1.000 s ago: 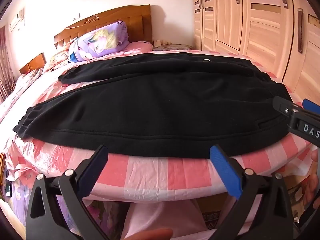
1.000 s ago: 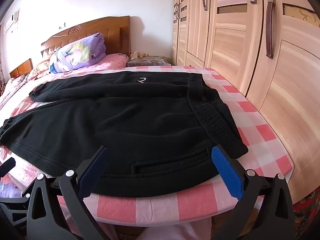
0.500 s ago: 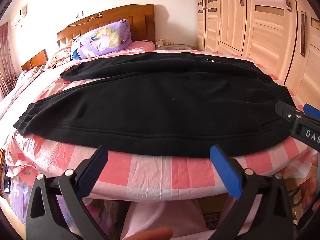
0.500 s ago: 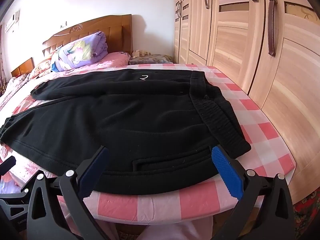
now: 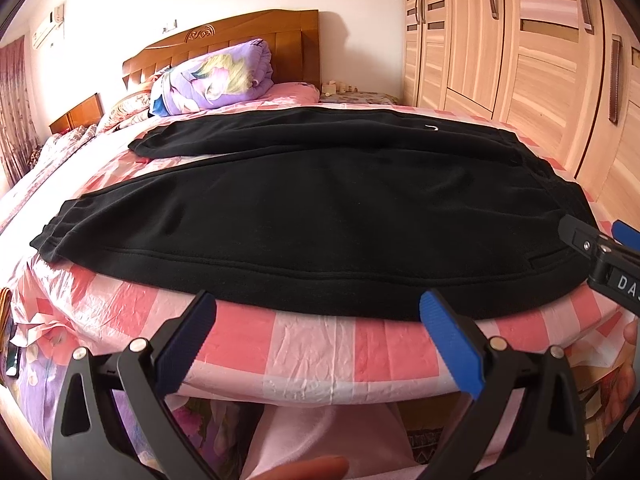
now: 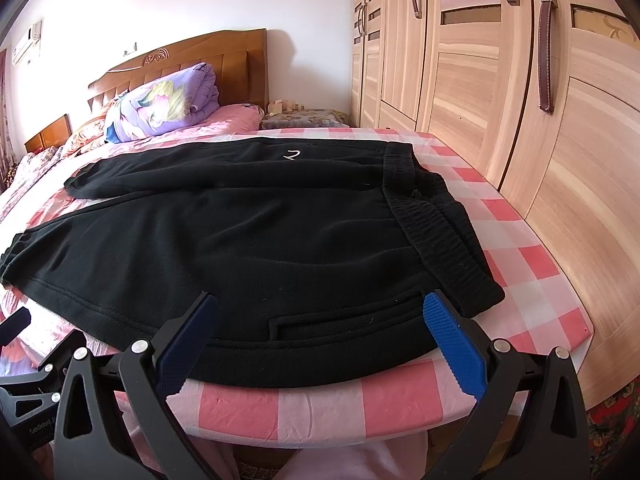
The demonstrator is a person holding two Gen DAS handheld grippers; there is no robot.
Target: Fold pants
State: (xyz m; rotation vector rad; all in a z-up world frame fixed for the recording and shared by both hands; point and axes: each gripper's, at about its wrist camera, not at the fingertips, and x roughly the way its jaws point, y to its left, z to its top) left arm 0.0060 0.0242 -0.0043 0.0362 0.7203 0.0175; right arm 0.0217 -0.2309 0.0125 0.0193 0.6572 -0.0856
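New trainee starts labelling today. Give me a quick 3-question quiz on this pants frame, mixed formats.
1. True or false: the left gripper is shut on the black pants.
2. The waistband lies toward: A) the wardrobe B) the headboard C) the purple quilt
3. Fill in: the right gripper is ____ over the near pants edge.

Key: 1 false; 2 A; 3 open

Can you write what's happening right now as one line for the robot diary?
pants: flat on bed, unfolded | left claw: open, empty | right claw: open, at near hem
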